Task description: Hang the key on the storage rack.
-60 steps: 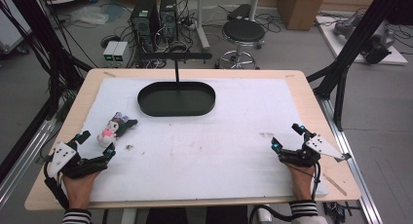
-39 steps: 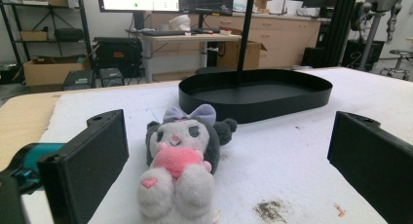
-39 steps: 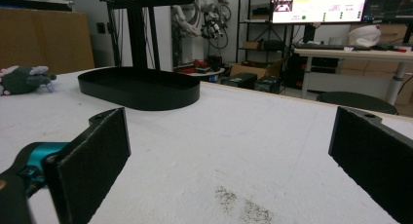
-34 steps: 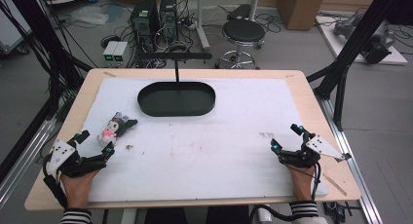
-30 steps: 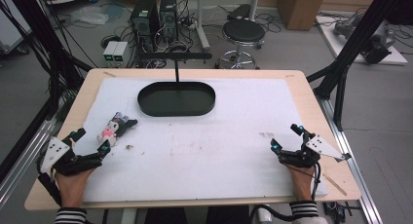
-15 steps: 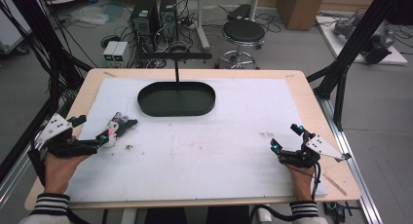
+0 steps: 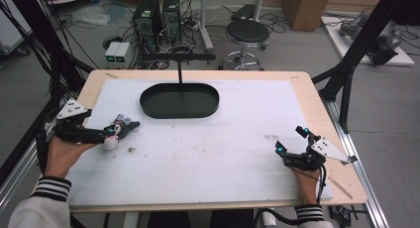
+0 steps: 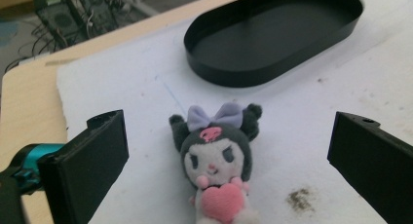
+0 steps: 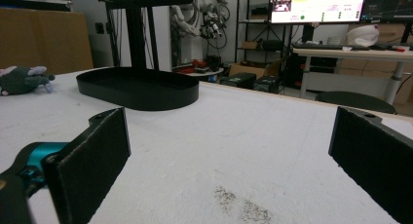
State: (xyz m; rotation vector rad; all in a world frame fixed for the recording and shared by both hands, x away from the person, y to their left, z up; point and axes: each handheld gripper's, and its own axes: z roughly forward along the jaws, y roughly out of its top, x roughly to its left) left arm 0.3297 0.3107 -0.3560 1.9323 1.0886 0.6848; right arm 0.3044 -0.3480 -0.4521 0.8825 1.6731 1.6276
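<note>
- The plush doll [image 8: 216, 160], dark grey with a lilac bow, a pale face and a pink heart held at its chest, lies on its back on the white foam mat [image 7: 223, 143], at about 9 o'clock on the mat in the high view.
- In the left gripper view the doll's head points to 12 o'clock, toward the tray, and its lower body runs off the bottom edge.
- The left gripper [image 7: 105, 134] sits at the doll's lower end. Its jaws are spread wide and stand to either side of the doll, clear of it and well apart from its flanks.
- A small dark smudge [image 8: 299, 198] marks the mat at about 4 o'clock from the doll's face, just beside it.
- The black oval tray [image 7: 179, 100] rests at about 1 o'clock from the doll, near the mat's far edge, with a thin black post [image 7: 179, 69] rising from its far side.
- The right gripper [image 7: 290, 143] rests on the mat at about 4 o'clock in the high view, well apart from the doll. Its jaws are spread wide with nothing between them.
- In the right gripper view the tray lies ahead at 11 o'clock and the doll shows small at 9 o'clock.
</note>
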